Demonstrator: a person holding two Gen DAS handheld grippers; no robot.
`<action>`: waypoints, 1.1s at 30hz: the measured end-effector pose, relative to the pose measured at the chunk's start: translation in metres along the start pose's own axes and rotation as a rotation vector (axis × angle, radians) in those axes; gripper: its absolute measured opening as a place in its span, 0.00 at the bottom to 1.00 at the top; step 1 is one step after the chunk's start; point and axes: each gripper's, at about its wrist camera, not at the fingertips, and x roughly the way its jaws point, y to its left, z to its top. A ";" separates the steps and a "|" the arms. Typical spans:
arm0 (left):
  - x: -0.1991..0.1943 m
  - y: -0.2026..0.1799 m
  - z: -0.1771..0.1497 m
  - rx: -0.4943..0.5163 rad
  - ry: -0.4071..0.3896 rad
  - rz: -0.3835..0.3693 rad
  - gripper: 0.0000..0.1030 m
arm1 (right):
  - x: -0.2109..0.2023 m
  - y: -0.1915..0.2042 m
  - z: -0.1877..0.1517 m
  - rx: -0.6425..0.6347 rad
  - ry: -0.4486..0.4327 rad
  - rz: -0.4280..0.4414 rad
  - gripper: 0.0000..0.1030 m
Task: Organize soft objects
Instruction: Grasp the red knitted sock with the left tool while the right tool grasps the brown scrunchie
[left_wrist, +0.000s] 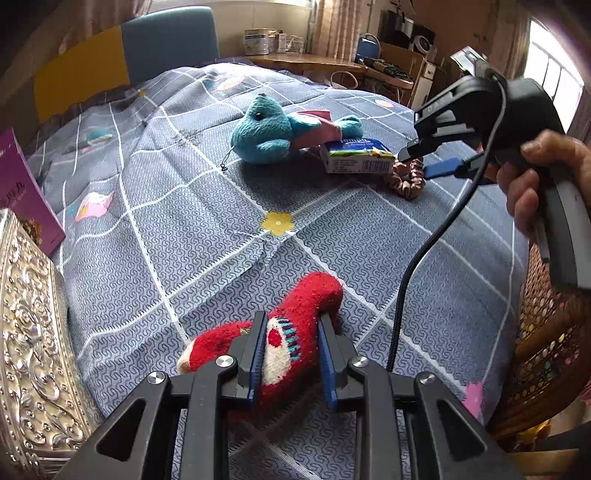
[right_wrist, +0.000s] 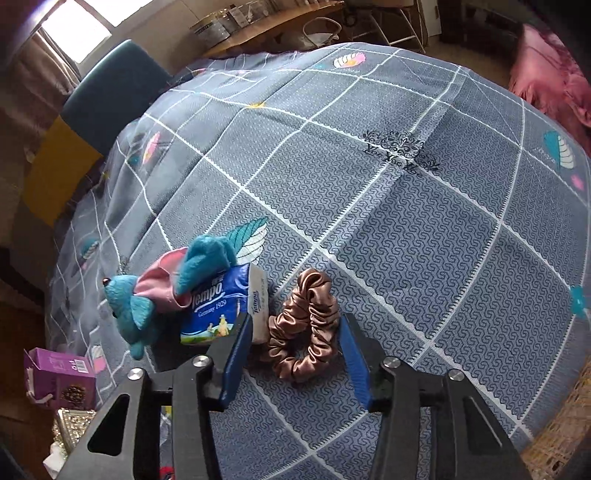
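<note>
My left gripper (left_wrist: 291, 325) is shut on a red knitted sock (left_wrist: 295, 332) that lies on the blue checked bedspread (left_wrist: 177, 229). A turquoise plush toy (left_wrist: 269, 129) with pink cloth lies further back, against a Tempo tissue pack (left_wrist: 356, 155). A brown satin scrunchie (left_wrist: 404, 179) lies right of the pack. My right gripper (right_wrist: 295, 325) is open, its fingers on either side of the scrunchie (right_wrist: 303, 325), just above the bedspread (right_wrist: 406, 229). The tissue pack (right_wrist: 218, 306) and plush toy (right_wrist: 147, 295) are to its left. The right gripper also shows in the left wrist view (left_wrist: 424, 162).
An embossed silver box (left_wrist: 29, 350) stands at the left edge of the bed, with a purple box (left_wrist: 22, 192) behind it. A blue and yellow chair (left_wrist: 122, 55) stands beyond the bed. A wicker chair (left_wrist: 546, 350) is at the right.
</note>
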 end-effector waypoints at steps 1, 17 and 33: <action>0.002 -0.002 0.000 0.006 -0.009 0.006 0.26 | 0.001 -0.001 0.000 0.000 0.003 -0.011 0.31; -0.003 0.001 -0.003 -0.055 -0.057 -0.007 0.26 | 0.015 0.014 0.005 -0.112 -0.003 -0.130 0.22; -0.005 0.000 -0.006 -0.059 -0.063 -0.001 0.25 | 0.026 0.008 0.011 -0.125 0.026 -0.234 0.14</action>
